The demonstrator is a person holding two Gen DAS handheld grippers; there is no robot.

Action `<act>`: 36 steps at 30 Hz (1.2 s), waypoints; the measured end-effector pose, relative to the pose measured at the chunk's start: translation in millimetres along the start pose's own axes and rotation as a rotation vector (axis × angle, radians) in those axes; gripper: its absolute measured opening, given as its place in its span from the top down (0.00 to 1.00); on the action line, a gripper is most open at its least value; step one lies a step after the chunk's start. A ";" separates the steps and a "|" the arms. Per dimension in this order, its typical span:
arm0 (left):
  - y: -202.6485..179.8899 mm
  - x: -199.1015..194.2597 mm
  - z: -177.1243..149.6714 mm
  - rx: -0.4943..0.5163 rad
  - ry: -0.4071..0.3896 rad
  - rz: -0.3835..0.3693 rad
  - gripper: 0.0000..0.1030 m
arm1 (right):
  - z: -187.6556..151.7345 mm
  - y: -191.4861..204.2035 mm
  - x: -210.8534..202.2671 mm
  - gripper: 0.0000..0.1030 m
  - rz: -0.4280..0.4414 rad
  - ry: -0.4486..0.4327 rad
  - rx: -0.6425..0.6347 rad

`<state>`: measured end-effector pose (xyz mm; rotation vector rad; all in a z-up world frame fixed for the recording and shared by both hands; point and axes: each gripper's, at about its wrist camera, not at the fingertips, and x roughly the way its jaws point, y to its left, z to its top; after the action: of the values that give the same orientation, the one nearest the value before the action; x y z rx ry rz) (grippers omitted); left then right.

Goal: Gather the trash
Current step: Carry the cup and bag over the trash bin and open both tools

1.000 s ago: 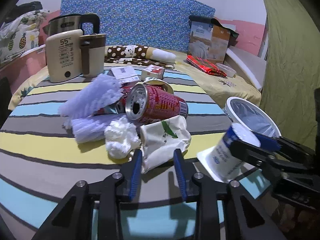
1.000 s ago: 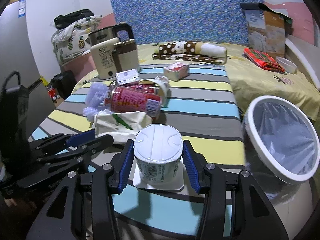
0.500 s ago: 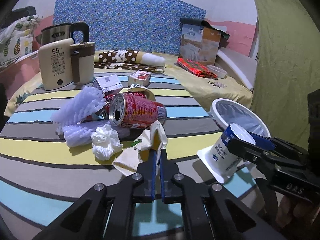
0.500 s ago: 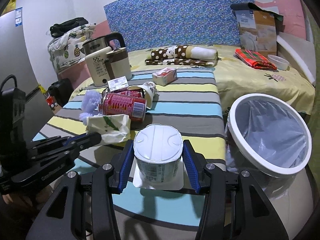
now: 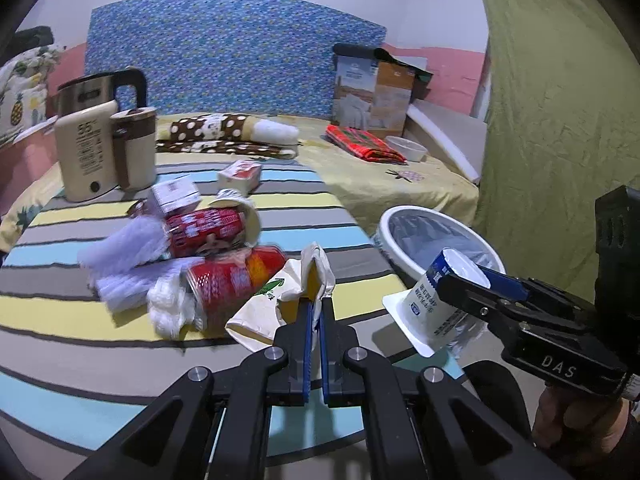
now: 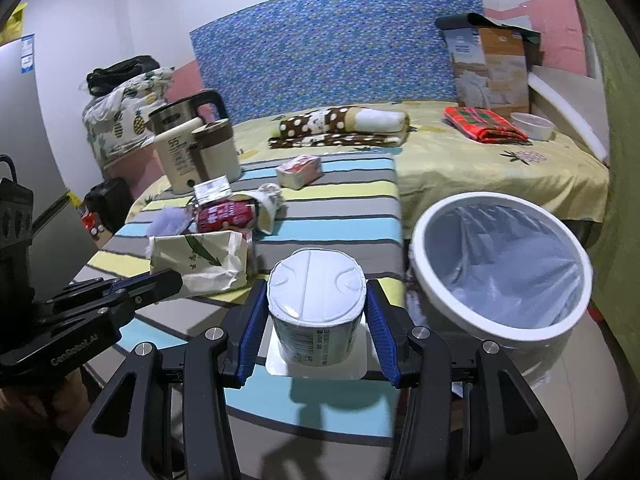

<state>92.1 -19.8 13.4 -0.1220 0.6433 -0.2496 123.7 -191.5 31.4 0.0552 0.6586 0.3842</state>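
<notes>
Worktop [image 6: 340, 184]: carries the trash pile at its 10 o'clock side.
Bin [image 6: 496, 264]: off the worktop's 3 o'clock edge.
Bed [image 6: 500, 160]: behind the worktop, at 12 o'clock.
Kettle [image 6: 188, 120]: worktop's 11 o'clock corner, behind the cans [image 6: 226, 216].
Paper bag [image 6: 200, 260]: before the cans.

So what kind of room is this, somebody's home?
Most likely a bedroom in a home: a bed with a yellow sheet and blue headboard stands behind the striped table, with a kettle and a bin nearby.
</notes>
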 end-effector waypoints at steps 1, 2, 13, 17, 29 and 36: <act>-2.9 1.1 1.6 0.004 0.000 -0.004 0.97 | -0.1 -2.5 -0.5 0.51 -0.004 -0.002 0.005; -7.0 2.6 3.4 0.010 0.000 -0.011 0.97 | -0.9 -5.5 -1.8 0.51 -0.007 -0.005 0.008; -50.4 36.6 31.0 0.074 0.005 -0.097 0.97 | 4.9 -58.7 -11.2 0.51 -0.129 -0.056 0.079; -71.2 57.5 43.9 0.097 0.008 -0.145 0.97 | 7.6 -81.3 -12.5 0.51 -0.188 -0.066 0.104; -122.1 123.7 59.0 0.142 0.061 -0.253 0.97 | 9.1 -121.1 -0.5 0.51 -0.285 -0.043 0.133; -127.1 142.5 54.7 0.140 0.092 -0.286 0.93 | 5.3 -135.1 9.0 0.51 -0.299 0.012 0.170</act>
<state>210.7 -178.3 -1.3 -0.0677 0.6970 -0.5780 178.1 -313.2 7.3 0.1143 0.6980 0.0403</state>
